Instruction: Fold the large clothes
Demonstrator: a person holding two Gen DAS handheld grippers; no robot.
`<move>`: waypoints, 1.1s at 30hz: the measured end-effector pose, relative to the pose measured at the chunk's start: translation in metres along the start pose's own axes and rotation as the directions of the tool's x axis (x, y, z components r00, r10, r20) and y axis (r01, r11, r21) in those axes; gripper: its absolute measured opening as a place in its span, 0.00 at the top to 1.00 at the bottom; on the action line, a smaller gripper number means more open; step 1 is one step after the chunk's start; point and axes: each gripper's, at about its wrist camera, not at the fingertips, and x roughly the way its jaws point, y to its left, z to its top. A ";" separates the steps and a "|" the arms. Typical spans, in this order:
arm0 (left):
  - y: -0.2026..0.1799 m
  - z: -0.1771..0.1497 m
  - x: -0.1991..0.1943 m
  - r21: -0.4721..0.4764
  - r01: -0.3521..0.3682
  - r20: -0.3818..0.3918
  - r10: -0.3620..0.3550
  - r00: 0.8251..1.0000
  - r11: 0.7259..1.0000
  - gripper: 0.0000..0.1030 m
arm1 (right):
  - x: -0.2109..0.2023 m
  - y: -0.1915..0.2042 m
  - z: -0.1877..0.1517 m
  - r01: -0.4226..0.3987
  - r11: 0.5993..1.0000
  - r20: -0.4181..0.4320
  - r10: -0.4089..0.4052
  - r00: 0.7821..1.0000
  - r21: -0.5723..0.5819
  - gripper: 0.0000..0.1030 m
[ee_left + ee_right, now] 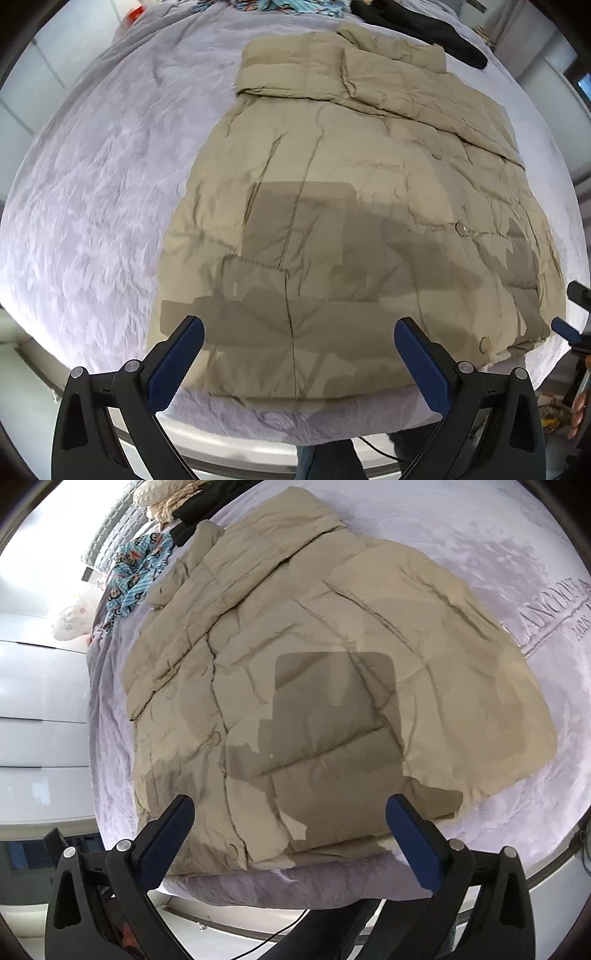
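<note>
Jacket (351, 221), a tan puffer, lies flat across the middle of both frames on a pale lilac blanket (92, 203), its hem at the near edge of the bed and its snap buttons running up toward the right in the left wrist view. At the bottom of that view the left gripper (299, 332) hangs over the hem with its blue-padded fingers (177, 365) wide apart and nothing between them. The right gripper (290, 808) sits the same way at the bottom of the right wrist view, fingers spread and empty above the near hem, and part of it shows at the right edge of the left view. Blocky shadows of both tools fall on the quilted fabric. Farther up, a sleeve is folded across the chest. Beyond the collar, at the top of the frame, lie a black garment (424, 29) and a blue cartoon-print cloth (140, 576), with a cream knitted item (166, 498) in the upper left of the right view.
</note>
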 end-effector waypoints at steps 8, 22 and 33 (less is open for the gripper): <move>0.008 -0.018 0.009 -0.181 0.080 -0.038 -0.088 0.995 0.980 0.00 | -0.005 -0.034 0.014 -0.042 0.998 -0.099 0.047 0.994 0.051 0.00; 0.058 -0.062 0.030 -0.381 0.315 -0.066 -0.366 0.928 0.869 0.00 | 0.006 -0.113 -0.012 -0.156 0.932 -0.133 0.209 0.969 0.328 0.00; 0.048 -0.033 0.063 -0.434 0.401 -0.013 -0.450 0.893 0.807 0.00 | 0.012 -0.138 -0.006 -0.263 0.841 -0.011 0.304 0.952 0.473 0.00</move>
